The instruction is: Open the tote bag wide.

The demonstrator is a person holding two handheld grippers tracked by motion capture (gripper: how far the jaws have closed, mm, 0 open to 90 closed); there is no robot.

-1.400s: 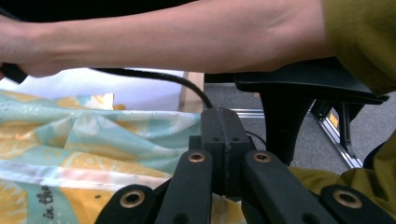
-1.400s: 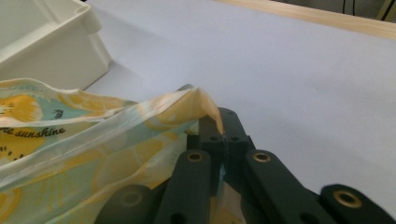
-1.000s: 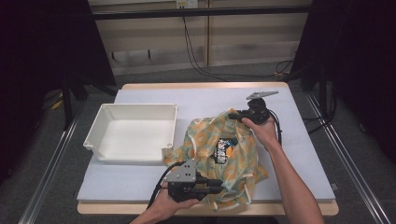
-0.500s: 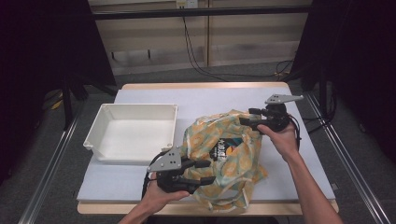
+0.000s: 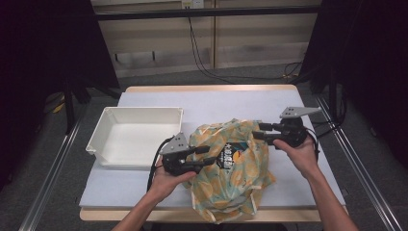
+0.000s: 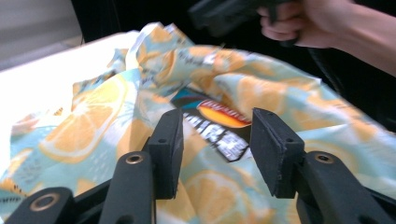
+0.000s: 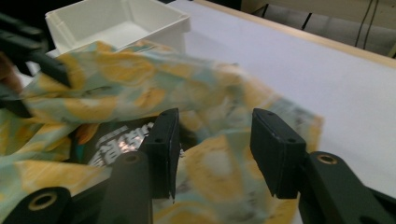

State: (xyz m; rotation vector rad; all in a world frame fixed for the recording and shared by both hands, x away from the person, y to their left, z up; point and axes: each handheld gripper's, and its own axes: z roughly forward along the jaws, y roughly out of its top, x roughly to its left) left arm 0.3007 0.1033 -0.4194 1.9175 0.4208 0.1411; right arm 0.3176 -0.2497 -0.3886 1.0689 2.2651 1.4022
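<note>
A crumpled cloth (image 5: 235, 185) printed with orange slices on pale blue lies on the front middle of the white table (image 5: 216, 103), with a dark printed packet (image 5: 232, 153) showing in its folds. My left gripper (image 5: 204, 156) is open at the cloth's left edge. In the left gripper view its jaws (image 6: 217, 149) stand apart over the cloth (image 6: 93, 130) and the packet (image 6: 219, 121). My right gripper (image 5: 257, 131) is open at the cloth's upper right edge. Its jaws (image 7: 212, 149) are spread above the cloth (image 7: 116, 79), with the packet (image 7: 112, 149) to the left.
A white rectangular bin (image 5: 103, 130) stands on the table left of the cloth, close behind my left gripper; it looks bare inside (image 7: 116, 23). Bare table stretches behind the cloth and to its right. The cloth's lower end hangs over the front edge.
My left gripper has moved from the front edge up toward the cloth's left side. My right gripper has shifted right and a little nearer. The cloth is bunched up higher.
</note>
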